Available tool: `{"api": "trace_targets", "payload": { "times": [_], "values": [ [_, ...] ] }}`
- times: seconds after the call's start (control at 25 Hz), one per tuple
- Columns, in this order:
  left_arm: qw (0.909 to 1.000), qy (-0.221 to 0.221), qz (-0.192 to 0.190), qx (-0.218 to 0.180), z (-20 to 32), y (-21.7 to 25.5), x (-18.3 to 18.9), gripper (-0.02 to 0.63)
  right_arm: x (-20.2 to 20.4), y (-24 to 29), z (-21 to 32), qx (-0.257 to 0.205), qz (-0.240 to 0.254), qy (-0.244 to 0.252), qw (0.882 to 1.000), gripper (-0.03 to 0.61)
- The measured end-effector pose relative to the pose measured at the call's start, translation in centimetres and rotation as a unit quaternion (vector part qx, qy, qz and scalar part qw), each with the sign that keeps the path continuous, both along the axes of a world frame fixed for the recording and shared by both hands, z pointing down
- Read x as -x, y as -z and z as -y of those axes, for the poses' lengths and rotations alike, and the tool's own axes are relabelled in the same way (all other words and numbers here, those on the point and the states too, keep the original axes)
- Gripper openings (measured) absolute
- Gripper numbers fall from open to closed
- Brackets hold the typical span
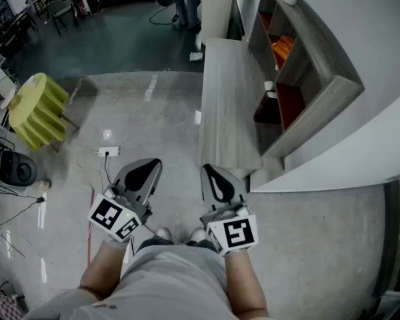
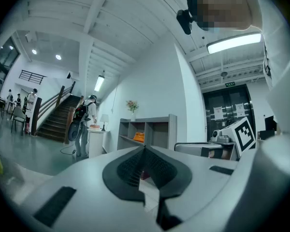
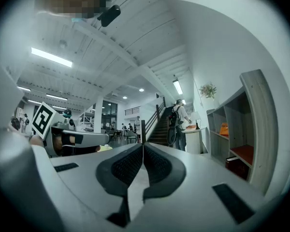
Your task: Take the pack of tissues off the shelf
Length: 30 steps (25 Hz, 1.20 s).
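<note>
A grey shelf unit (image 1: 320, 79) stands along the white wall at the right of the head view. An orange pack (image 1: 285, 46) lies in one of its upper compartments. It also shows small in the left gripper view (image 2: 139, 137) and the right gripper view (image 3: 224, 129). Whether it is the tissues I cannot tell. Both grippers hang low over the floor in front of the person, well short of the shelf. My left gripper (image 1: 151, 165) is shut and empty, its pads (image 2: 135, 164) pressed together. My right gripper (image 1: 209, 172) is also shut, with nothing between its pads (image 3: 154, 164).
A long grey bench (image 1: 227, 105) runs in front of the shelf. A small white item (image 1: 270, 89) and a dark red box (image 3: 234, 165) sit in lower compartments. A yellow ribbed stool (image 1: 37, 109), a power strip (image 1: 109, 152) and cables lie left. A person (image 2: 84, 124) stands by a white pedestal (image 1: 217, 5).
</note>
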State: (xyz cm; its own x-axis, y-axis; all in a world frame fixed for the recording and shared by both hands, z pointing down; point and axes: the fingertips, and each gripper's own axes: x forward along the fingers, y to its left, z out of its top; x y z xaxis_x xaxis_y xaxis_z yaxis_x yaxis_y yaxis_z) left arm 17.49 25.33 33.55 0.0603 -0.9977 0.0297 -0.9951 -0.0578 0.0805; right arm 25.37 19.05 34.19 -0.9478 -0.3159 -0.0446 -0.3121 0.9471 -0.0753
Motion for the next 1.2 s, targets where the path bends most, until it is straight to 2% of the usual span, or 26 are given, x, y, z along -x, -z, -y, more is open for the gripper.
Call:
{"api": "trace_targets", "payload": {
  "times": [0.24, 0.4, 0.52, 0.68, 0.92, 1.2],
  "values": [
    [0.9999, 0.005, -0.005, 0.008, 1.8, -0.8, -1.8, 0.017, -1.7, -0.4, 2.0, 0.007, -0.003, 0.003, 1.000, 0.023],
    [0.9999, 0.004, 0.002, 0.014, 2.8, -1.3, -2.6, 0.017, -2.3, -0.2, 3.1, 0.001, 0.013, -0.004, 1.000, 0.025],
    [0.9998, 0.006, 0.003, 0.016, 3.4, -1.8, -2.6, 0.017, -2.5, -0.6, 3.7, 0.001, 0.021, -0.004, 1.000, 0.025],
    [0.9998, 0.008, 0.007, 0.018, 4.3, -2.4, -1.4, 0.017, -1.4, -2.4, 4.5, -0.002, -0.004, 0.009, 1.000, 0.025],
    [0.9998, 0.007, 0.008, 0.016, 7.6, -3.8, 3.4, 0.017, 2.9, -3.9, 8.0, 0.010, -0.006, 0.002, 1.000, 0.025],
    [0.9998, -0.010, -0.008, 0.017, 13.1, -4.6, 13.3, 0.017, 12.1, -5.3, 14.1, 0.012, -0.021, -0.028, 0.999, 0.025]
  ]
}}
